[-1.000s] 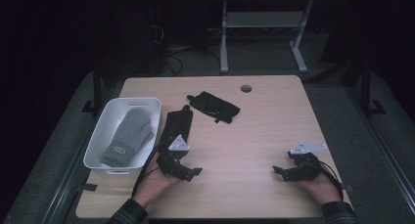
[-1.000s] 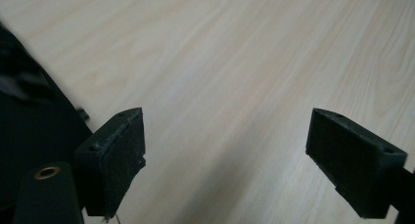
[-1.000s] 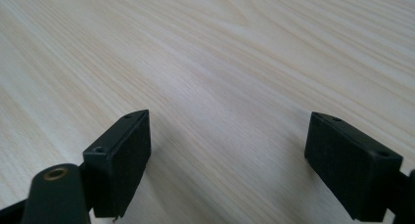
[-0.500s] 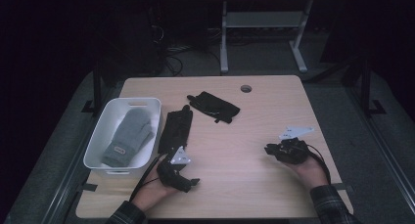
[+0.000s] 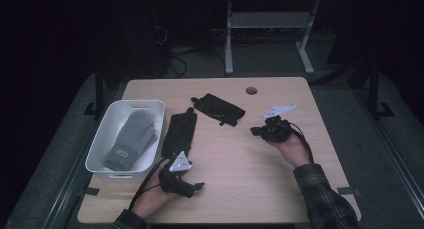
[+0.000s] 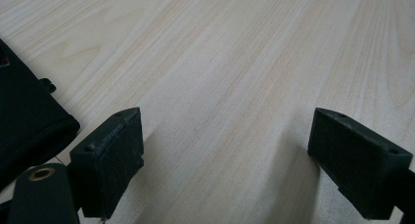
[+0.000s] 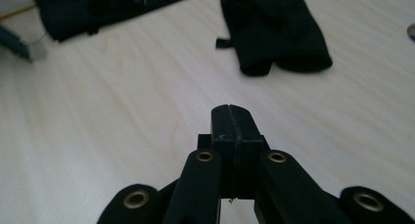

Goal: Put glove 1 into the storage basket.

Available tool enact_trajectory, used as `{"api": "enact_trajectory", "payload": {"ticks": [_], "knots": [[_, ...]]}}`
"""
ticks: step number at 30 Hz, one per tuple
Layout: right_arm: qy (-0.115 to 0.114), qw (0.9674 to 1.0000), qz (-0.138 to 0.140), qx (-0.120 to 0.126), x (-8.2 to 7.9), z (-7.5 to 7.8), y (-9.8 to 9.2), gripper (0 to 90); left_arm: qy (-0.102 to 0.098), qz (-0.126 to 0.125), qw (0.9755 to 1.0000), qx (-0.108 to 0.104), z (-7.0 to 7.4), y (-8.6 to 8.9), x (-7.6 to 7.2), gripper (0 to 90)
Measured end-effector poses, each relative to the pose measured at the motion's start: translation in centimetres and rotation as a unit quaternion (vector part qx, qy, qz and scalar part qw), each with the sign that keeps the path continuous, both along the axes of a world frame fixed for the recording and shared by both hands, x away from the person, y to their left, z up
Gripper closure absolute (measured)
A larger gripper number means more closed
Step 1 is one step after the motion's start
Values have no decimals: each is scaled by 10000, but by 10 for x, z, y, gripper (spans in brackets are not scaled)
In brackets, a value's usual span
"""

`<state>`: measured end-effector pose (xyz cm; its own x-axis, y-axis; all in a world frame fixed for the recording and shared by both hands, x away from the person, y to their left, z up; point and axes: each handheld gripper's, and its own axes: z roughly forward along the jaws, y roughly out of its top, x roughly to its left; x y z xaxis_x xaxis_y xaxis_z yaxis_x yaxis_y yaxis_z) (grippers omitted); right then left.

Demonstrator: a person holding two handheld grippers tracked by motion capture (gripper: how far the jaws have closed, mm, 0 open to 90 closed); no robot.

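Note:
Two black gloves lie mid-table: one long glove beside the basket, the other farther back. In the right gripper view they are ahead of the jaws, one glove at upper right and the second glove at upper left. My right gripper hovers right of them; its jaws have just been closing and now meet with nothing between them. My left gripper rests low near the front edge, open over bare wood, with a black glove's edge at its left.
A white basket at the table's left holds a grey mitten. A round cable hole sits near the far edge. Beyond the table stand a white desk frame and dark floor.
My right hand has moved from the near right corner up and leftward to the gloves, and its jaws have shut. The left hand has sunk slightly nearer the front edge.

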<state>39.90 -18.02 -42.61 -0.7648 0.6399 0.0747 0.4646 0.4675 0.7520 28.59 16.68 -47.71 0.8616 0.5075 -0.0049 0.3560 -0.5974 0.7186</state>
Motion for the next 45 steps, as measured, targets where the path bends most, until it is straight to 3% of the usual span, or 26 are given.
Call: {"api": "enact_trajectory", "payload": {"ticks": [8, 13, 20, 27, 32, 36, 45], "knots": [[-15, 10000, -33, -30, 43, -4, 29, 900, 19, 14, 10000, -12, 0, 0, 0, 122], [-83, 9999, 5, -85, 64, -5, 42, 900, 22, 5, 10000, -14, 0, 0, 0, 122], [4, 10000, -63, 5, 91, -4, 54, 900, 1, -2, 10000, -6, 0, 0, 0, 122], [153, 9993, -123, -332, 115, -18, 68, 900, 14, -10, 10000, -9, 0, 0, 0, 121], [389, 9984, -197, -360, 116, -36, 65, 900, 14, -22, 10000, -3, 0, 1, 0, 121], [446, 9985, -213, -214, 111, -39, 58, 900, 5, -45, 10000, -12, 0, 1, 0, 121], [409, 9984, -122, -357, 88, -37, 43, 900, 2, -52, 10000, -7, 0, 1, 0, 121]]}}
